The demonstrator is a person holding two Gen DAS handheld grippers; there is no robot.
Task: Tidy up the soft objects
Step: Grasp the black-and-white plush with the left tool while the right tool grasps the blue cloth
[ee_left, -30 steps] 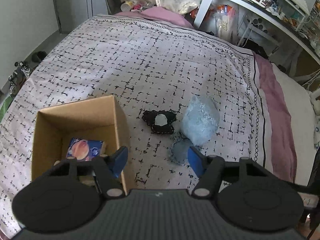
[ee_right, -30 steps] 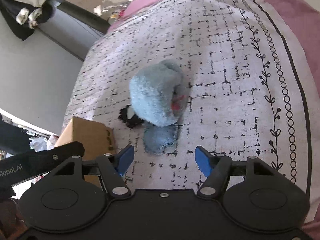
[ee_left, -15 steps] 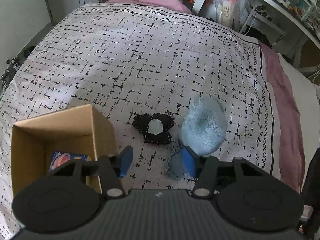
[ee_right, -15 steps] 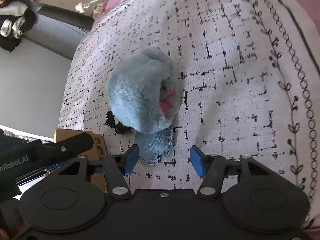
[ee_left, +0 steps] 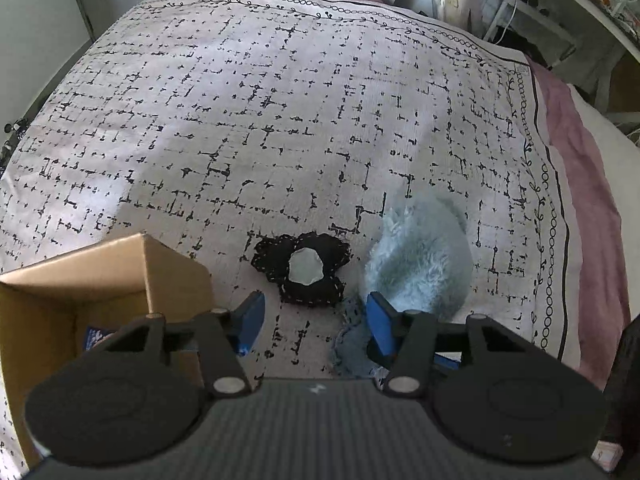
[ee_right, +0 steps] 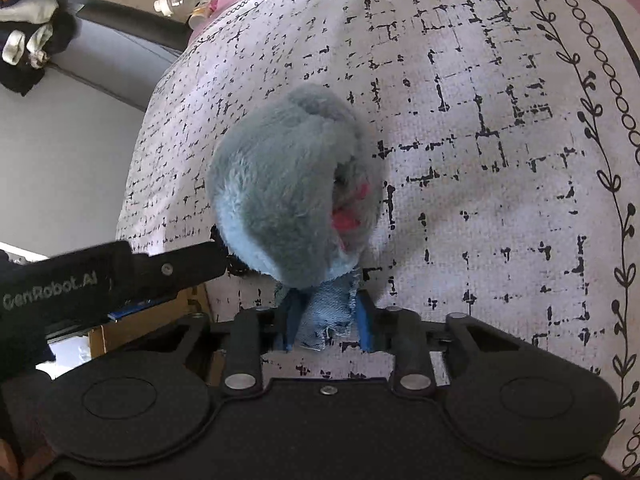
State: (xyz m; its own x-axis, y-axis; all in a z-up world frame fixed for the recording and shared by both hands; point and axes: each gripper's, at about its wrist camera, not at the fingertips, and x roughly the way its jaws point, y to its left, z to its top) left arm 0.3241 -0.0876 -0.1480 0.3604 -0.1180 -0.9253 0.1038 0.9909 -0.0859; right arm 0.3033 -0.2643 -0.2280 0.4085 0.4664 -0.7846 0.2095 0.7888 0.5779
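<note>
A fluffy light-blue plush [ee_right: 280, 192] with a pink spot lies on the patterned bedspread [ee_right: 480, 120]. A frayed denim scrap [ee_right: 328, 312] sticks out from under its near side. My right gripper [ee_right: 326, 320] is closing, and its blue pads pinch that scrap from both sides. A black flower-shaped soft piece [ee_left: 304, 268] with a grey centre lies left of the plush [ee_left: 420, 264]. My left gripper [ee_left: 314, 316] hangs open just short of the black piece, with nothing between its fingers. The denim scrap [ee_left: 352, 344] lies by its right finger.
An open cardboard box [ee_left: 120, 264] stands at the left on the bed, with a blue printed item [ee_left: 96, 336] inside. The left gripper's black body [ee_right: 100, 280] reaches in beside the plush. Cluttered shelves and a desk [ee_left: 540, 12] line the far right.
Both grippers have come down closer to the bed. The right gripper's fingers have closed from wide apart onto the denim scrap. The left gripper moved from the box toward the black piece.
</note>
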